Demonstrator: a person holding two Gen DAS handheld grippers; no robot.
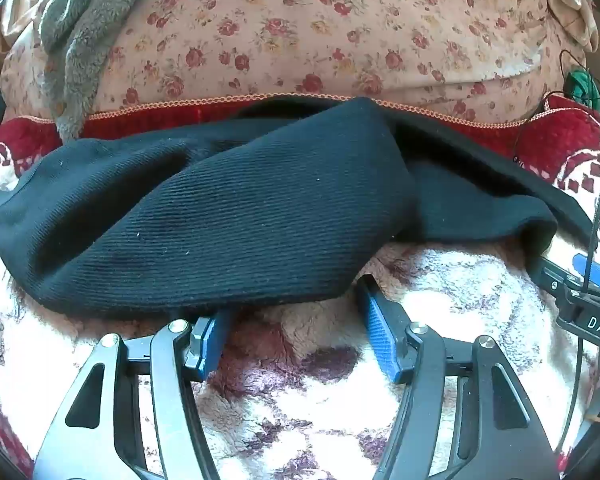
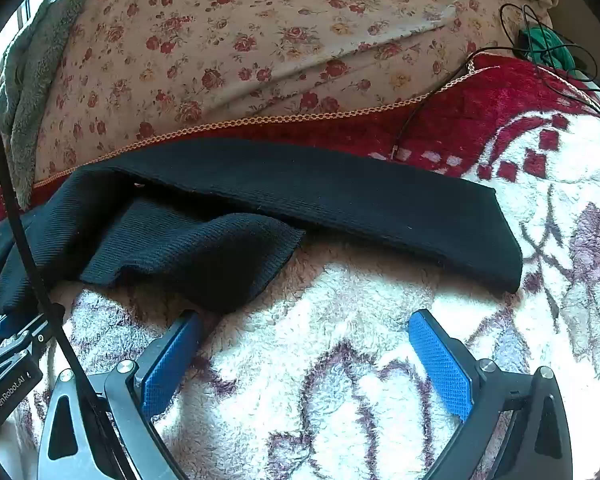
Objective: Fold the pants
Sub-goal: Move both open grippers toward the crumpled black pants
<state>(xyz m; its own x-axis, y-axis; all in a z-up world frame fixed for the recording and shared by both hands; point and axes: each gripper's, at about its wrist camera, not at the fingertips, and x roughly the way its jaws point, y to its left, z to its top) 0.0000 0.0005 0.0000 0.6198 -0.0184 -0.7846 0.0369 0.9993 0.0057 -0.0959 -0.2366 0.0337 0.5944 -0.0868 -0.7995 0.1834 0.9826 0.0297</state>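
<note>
Both claws are standing open and holding nothing — the left gripper point(image 1: 296, 320) is nosing at the near hem of the pants point(image 1: 228, 216), one finger tucked just under the cloth, while the right gripper point(image 2: 304, 344) is hovering over bare blanket point(image 2: 340, 380) beside a loose leg end. The black pants are lying bunched across the blanket, below the floral sheet point(image 1: 300, 32). It looks like reaching for a grasp; next, each claw needs to be closing on an edge.
</note>
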